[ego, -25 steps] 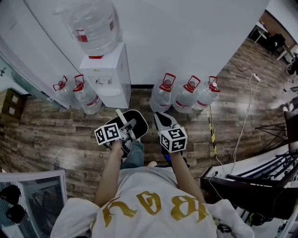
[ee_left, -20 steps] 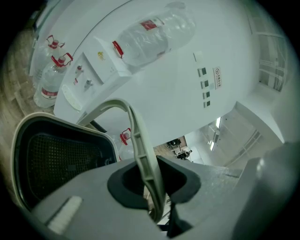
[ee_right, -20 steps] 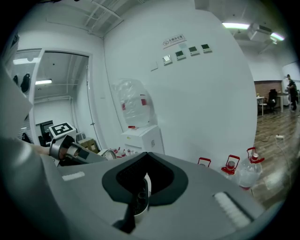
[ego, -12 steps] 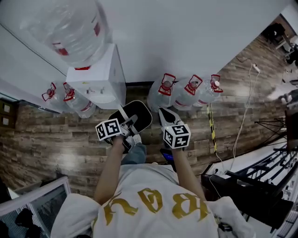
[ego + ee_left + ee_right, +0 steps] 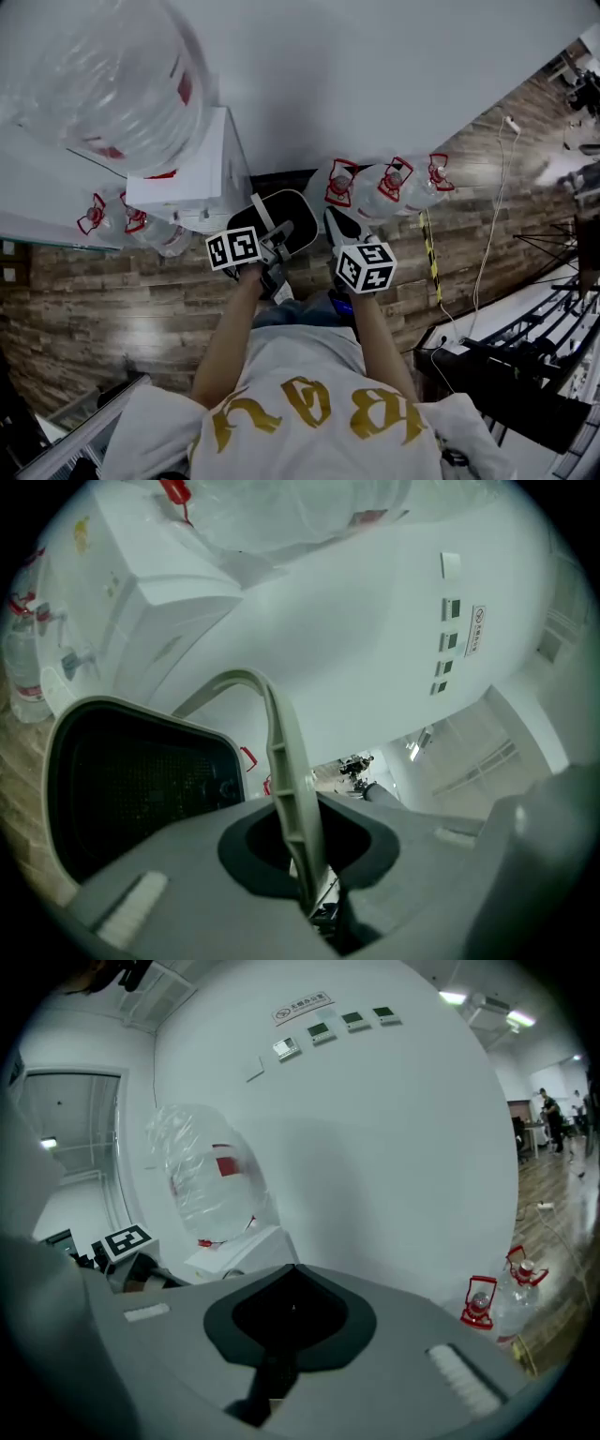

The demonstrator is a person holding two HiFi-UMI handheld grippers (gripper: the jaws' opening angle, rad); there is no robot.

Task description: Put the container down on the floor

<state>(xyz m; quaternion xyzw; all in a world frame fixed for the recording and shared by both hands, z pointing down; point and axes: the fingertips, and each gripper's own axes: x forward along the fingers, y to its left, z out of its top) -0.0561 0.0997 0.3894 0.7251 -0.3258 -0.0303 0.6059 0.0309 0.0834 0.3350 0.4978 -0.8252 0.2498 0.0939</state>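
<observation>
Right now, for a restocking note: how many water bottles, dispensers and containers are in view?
Floor water bottles: 5
Bottle on the dispenser: 1
Water dispenser: 1
Container: 1
Total: 8

- The container (image 5: 286,208), hanging by its handle from the left gripper (image 5: 269,236), has come closer to the water dispenser (image 5: 202,178). Its rim now lies just beside the dispenser's lower right corner.
- The right gripper (image 5: 339,225) has followed, nearing the bottles (image 5: 380,187) right of the dispenser.
- The dispenser's big bottle (image 5: 103,84) looms larger in the head view.
- The white rack (image 5: 89,422) below and left of the dispenser has nearly slid out of view.
</observation>
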